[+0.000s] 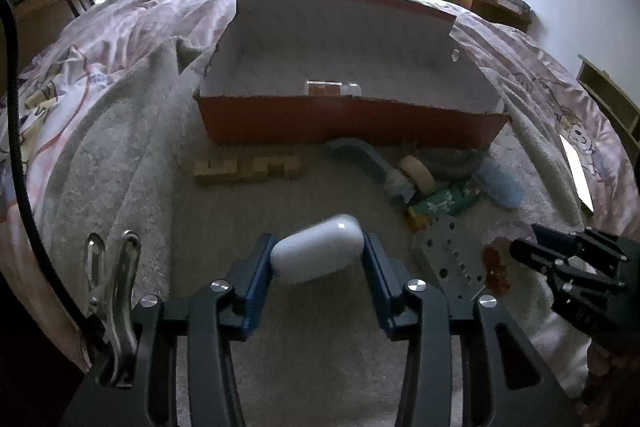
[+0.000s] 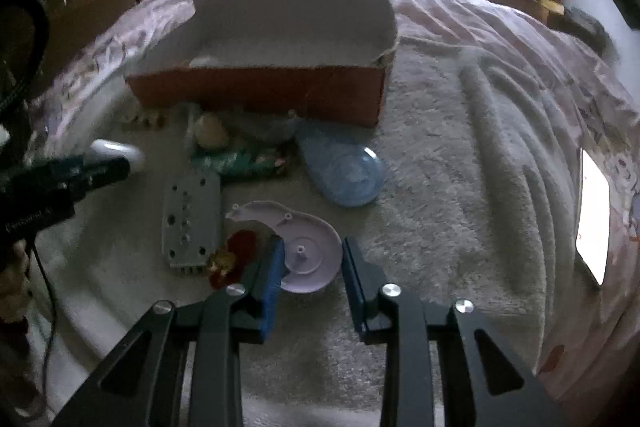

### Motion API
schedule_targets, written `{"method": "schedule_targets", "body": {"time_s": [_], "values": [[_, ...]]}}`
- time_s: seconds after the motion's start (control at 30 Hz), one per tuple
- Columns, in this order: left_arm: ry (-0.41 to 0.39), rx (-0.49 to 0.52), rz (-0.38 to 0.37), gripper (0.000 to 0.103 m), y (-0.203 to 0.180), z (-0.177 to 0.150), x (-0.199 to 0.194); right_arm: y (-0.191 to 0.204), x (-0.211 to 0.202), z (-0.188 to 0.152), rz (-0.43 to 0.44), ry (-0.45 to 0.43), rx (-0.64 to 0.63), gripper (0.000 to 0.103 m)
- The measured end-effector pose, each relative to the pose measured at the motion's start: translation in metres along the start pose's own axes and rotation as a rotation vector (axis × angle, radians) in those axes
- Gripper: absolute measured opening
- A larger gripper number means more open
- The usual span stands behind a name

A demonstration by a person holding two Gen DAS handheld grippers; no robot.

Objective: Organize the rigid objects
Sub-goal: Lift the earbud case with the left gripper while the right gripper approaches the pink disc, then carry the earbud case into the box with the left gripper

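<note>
While the left hand-held gripper [image 1: 318, 259] pinches a white capsule-shaped case [image 1: 316, 253] above the bed's grey blanket [image 1: 120, 163], the right hand-held gripper [image 2: 312, 267] hangs open, empty, over a lilac plastic disc [image 2: 308, 255], short of the red cardboard box [image 1: 352, 123].

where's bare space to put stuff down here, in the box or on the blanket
The box floor is mostly bare, with only a small clear case near its front wall. The blanket right of the blue lid is free, and left of the wooden blocks. The strip in front of the box is crowded.
</note>
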State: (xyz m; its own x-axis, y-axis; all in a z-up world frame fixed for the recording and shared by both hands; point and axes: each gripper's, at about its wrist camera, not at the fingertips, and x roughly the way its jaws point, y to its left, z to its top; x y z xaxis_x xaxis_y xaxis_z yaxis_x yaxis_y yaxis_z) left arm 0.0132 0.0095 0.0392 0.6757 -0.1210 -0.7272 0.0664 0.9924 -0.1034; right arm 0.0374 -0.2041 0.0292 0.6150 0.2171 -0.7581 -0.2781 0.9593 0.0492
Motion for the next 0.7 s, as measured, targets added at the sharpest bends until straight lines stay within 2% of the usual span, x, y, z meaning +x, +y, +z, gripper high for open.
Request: {"method": "schedule_targets", "body": {"time_s": [0.1,0.13,0.17,0.37,0.5,0.67,0.7], "values": [[-0.011,0.002,0.0,0.038,-0.001,0.003,-0.003,-0.004,-0.004,0.004,0.02,-0.015,0.025,0.031],[-0.016,0.0,-0.002,0.027,-0.001,0.005,-0.004,-0.004,-0.005,0.005,0.023,-0.018,0.028,0.031],[-0.017,-0.002,-0.005,0.026,-0.001,0.006,-0.005,-0.004,-0.005,0.006,0.027,-0.021,0.03,0.031],[-0.008,0.02,-0.003,0.026,-0.001,0.006,-0.002,-0.002,-0.003,0.006,0.042,-0.024,0.029,0.031],[0.024,0.009,0.0,0.04,0.002,0.006,0.01,-0.001,-0.001,0.005,0.049,-0.017,0.035,0.031],[0.024,-0.038,-0.039,0.039,0.007,0.006,0.019,-0.002,-0.003,0.005,0.048,-0.023,0.038,0.031],[0.026,-0.036,-0.041,0.035,0.007,0.007,0.019,-0.002,-0.003,0.006,0.049,-0.025,0.04,0.031]]}}
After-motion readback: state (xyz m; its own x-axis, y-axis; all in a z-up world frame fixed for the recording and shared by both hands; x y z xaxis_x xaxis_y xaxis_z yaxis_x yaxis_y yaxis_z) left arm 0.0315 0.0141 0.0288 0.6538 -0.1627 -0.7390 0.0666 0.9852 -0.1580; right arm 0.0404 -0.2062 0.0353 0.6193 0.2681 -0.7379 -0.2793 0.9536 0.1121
